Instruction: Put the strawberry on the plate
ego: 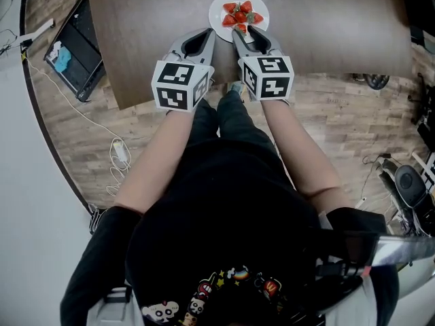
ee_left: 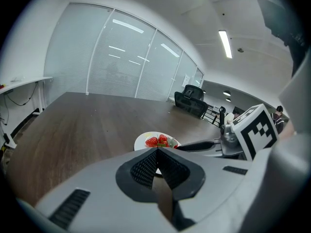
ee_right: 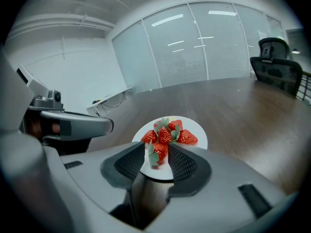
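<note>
Strawberry (ee_right: pixel 159 153) is gripped between the narrowed jaws of the right gripper (ee_right: pixel 158 146), just over the near rim of a white plate (ee_right: pixel 199 132) on which several more strawberries (ee_right: pixel 176 132) are piled. The plate is set near the edge of a dark wooden table (ego: pixel 326 26). The left gripper (ee_left: pixel 156 152) is seen just beside the plate, its jaws pressed together with nothing between them.

A white plate (ego: pixel 217 4) sits on the brown table (ego: pixel 326 26) and holds a heap of strawberries (ego: pixel 238 11). The right gripper (ego: pixel 240 32) reaches over the plate's near rim, its tips at 1 strawberry (ego: pixel 241 27). The left gripper (ego: pixel 208 35) lies just left of that rim, off the plate.
</note>
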The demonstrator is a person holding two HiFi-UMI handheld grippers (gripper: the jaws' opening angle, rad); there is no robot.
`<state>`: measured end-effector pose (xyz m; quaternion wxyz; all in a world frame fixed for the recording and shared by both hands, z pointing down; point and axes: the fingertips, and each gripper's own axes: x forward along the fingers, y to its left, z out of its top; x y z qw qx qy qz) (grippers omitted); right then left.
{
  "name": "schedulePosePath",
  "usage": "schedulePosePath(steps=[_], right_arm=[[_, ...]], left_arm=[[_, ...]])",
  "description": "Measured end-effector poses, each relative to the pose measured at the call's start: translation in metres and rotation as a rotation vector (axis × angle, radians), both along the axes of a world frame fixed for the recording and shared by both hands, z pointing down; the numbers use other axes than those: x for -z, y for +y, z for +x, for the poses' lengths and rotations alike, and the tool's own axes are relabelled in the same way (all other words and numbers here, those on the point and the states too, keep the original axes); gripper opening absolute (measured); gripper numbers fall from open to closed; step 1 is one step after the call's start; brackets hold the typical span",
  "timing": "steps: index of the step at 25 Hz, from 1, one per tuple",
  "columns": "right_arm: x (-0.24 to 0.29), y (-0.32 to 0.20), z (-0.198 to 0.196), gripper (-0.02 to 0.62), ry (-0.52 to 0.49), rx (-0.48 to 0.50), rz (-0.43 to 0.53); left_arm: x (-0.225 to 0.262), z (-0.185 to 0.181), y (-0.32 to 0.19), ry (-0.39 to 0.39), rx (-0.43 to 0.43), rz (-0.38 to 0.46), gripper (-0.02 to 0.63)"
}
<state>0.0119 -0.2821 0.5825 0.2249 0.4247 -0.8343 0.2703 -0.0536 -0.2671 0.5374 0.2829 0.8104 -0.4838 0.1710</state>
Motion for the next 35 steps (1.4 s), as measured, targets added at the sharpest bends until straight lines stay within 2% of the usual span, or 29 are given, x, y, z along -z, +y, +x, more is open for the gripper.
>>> schedulePosePath(steps=[14,15,17,25,35], right_arm=[[0.054,0.006,0.014,0.135,-0.072,-0.074,0.116],[0.057,0.007,0.016,0.069,-0.067,-0.08,0.127],[0.064,0.008,0.02,0.006,-0.061,-0.093,0.144],[0.092,0.015,0.021,0.006,-0.076,-0.102,0.208],[0.128,0.002,0.042,0.006,-0.078,-0.179,0.323]], left_arm=[[0.027,0.008,0.001,-0.009,-0.029,0.062,-0.012],[0.03,0.009,0.0,-0.01,-0.031,0.068,-0.012],[0.035,0.01,-0.001,-0.012,-0.034,0.081,-0.012],[0.053,0.011,-0.005,-0.018,-0.042,0.12,-0.012],[0.061,-0.003,-0.01,-0.026,-0.012,0.157,-0.012]])
